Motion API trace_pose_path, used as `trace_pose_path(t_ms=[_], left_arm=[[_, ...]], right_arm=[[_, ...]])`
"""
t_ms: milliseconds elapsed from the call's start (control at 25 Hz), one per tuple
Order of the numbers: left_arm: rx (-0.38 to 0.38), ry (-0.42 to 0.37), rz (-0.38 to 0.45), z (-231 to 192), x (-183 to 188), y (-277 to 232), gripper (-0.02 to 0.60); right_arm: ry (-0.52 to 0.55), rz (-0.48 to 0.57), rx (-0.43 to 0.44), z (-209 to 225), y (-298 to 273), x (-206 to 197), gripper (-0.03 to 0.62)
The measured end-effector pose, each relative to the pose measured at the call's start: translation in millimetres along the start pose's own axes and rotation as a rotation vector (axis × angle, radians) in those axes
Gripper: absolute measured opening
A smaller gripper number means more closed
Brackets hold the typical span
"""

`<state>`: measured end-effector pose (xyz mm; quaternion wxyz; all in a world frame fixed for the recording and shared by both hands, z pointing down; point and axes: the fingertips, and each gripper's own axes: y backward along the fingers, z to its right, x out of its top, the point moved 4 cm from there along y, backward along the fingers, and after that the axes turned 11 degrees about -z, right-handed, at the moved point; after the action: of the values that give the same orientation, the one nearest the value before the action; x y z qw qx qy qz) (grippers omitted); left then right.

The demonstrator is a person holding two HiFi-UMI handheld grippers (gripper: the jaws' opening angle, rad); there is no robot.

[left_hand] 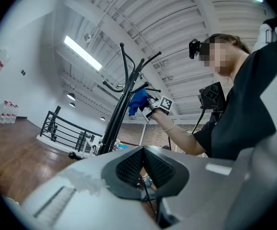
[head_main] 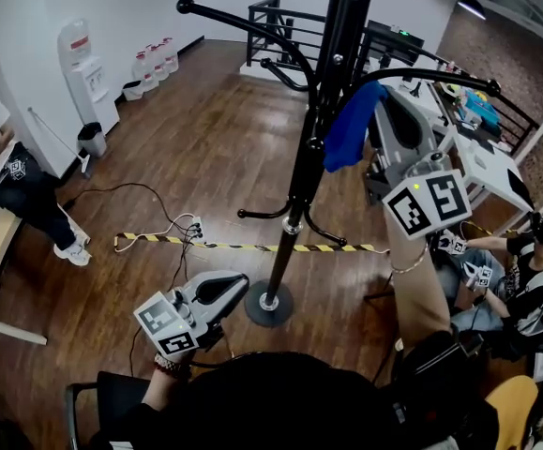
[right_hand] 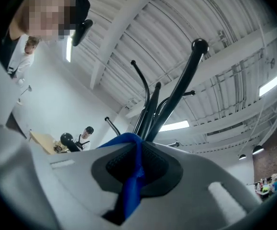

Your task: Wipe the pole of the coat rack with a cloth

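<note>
Two claws are held by one person, the left low and the right high. Nearest, the left claw [head_main: 242, 283] is kept down near the base [head_main: 268, 304] of the rack, apart from it; its jaws are clenched together with nothing between them. Higher up, on a raised forearm [head_main: 417, 289], the right claw [right_hand: 137, 166] is clenched on a blue cloth [head_main: 346, 129], a fold of which is pinched between the pads while the rest hangs down. The cloth is held at the upper part of the black pole [head_main: 304, 172], below the curved hooks [head_main: 252, 24]; it seems to touch the pole on its right side, though the contact cannot be made out surely. The pole is tilted in the picture and is planted on the round base on a wooden floor [head_main: 196, 148]. Behind the base, yellow-and-black tape [head_main: 252, 247] is laid across the floor. Farther off, a water dispenser [head_main: 85, 73] is set against the white wall, a black railing [head_main: 280, 28] is seen at the back, and seated people [head_main: 520, 270] are found at both sides.
</note>
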<state>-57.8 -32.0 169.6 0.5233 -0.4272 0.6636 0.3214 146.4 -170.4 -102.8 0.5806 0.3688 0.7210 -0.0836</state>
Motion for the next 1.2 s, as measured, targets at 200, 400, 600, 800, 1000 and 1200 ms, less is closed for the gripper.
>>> trace_pose_path(t_ms=[200, 400, 600, 800, 1000, 1200], left_arm=[[-0.018, 0.006, 0.001, -1.6, -4.0, -4.6, 0.006], [-0.021, 0.017, 0.007, -4.1, -1.8, -3.6, 0.006], [-0.026, -0.003, 0.014, 0.4, 3.8, -3.3, 0.006], [-0.045, -0.054, 0.006, 8.2, 6.5, -7.9, 0.006], [-0.025, -0.057, -0.001, 12.4, 4.4, -2.9, 0.006], [-0.017, -0.055, -0.001, 17.5, 4.2, 1.3, 0.006]], right_arm=[[-0.008, -0.081, 0.016, -1.4, -6.7, -22.3, 0.023], [-0.039, -0.115, 0.010, -7.1, -6.6, -32.1, 0.023], [-0.060, -0.152, 0.023, -17.8, -5.8, -47.7, 0.023], [-0.105, -0.170, 0.005, -19.6, 0.3, -72.9, 0.023], [-0.126, -0.226, 0.015, -26.1, 5.3, -98.3, 0.023], [-0.132, -0.261, 0.016, -30.4, 10.1, -113.6, 0.023]])
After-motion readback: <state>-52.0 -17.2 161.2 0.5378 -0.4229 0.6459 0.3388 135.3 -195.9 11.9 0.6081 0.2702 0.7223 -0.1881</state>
